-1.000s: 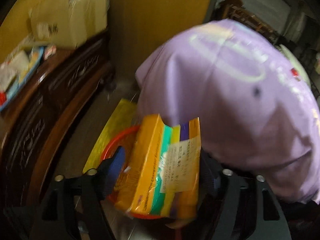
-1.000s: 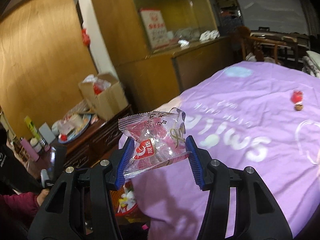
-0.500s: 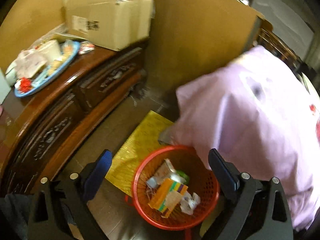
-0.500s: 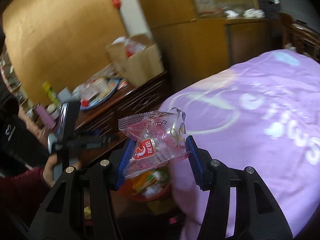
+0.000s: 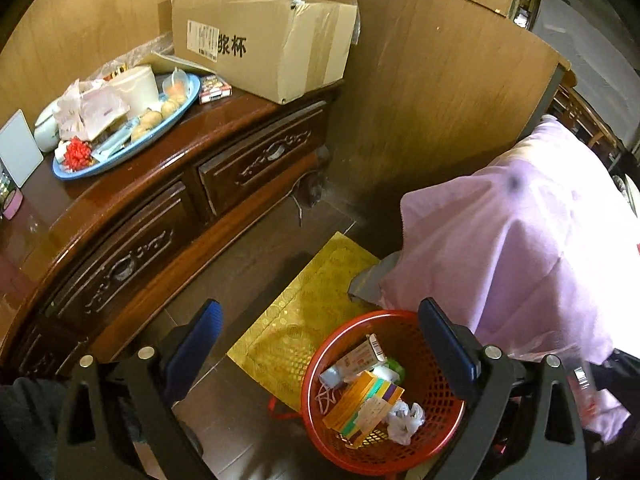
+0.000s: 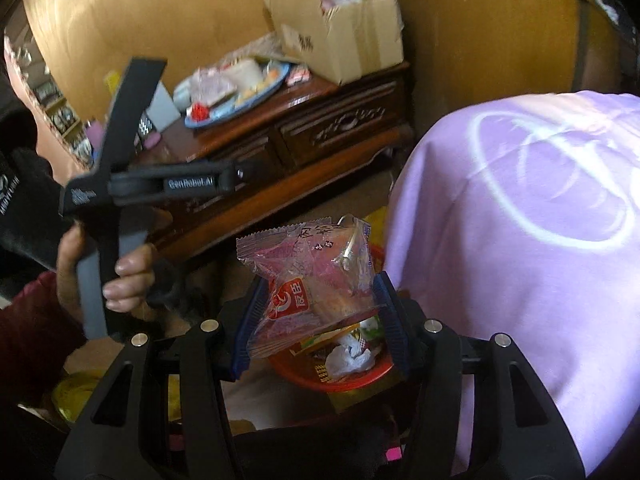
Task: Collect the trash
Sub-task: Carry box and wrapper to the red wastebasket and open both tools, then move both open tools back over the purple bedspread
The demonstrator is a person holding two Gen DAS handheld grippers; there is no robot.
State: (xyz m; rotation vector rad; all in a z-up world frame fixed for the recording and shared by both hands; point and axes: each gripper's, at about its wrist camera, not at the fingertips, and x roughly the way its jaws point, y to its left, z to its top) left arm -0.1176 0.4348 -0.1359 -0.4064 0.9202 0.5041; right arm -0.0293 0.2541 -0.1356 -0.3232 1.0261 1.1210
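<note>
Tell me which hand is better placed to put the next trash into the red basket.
The right. Its gripper already holds the pink snack wrapper above the red basket, and it is starting to open. The left gripper is open and empty.

Basket [image 5: 432, 440] mouth open — bedcover [image 5: 520, 260] alongside

the right gripper [image 6: 318, 316] holds a clear snack wrapper [image 6: 310, 276] with a red label between its blue pads; the wrapper stands above a red basket [image 6: 340, 376] of trash on the floor. a purple cloth [image 6: 520, 240] drapes just right of the basket. at left, a hand [image 6: 108, 276] grips the left gripper's handle [image 6: 120, 176]. behind, a dark wooden cabinet [image 6: 320, 132] carries a blue tray [image 6: 240, 100] mid-top and a cardboard box [image 6: 340, 32] at its right end.
</note>
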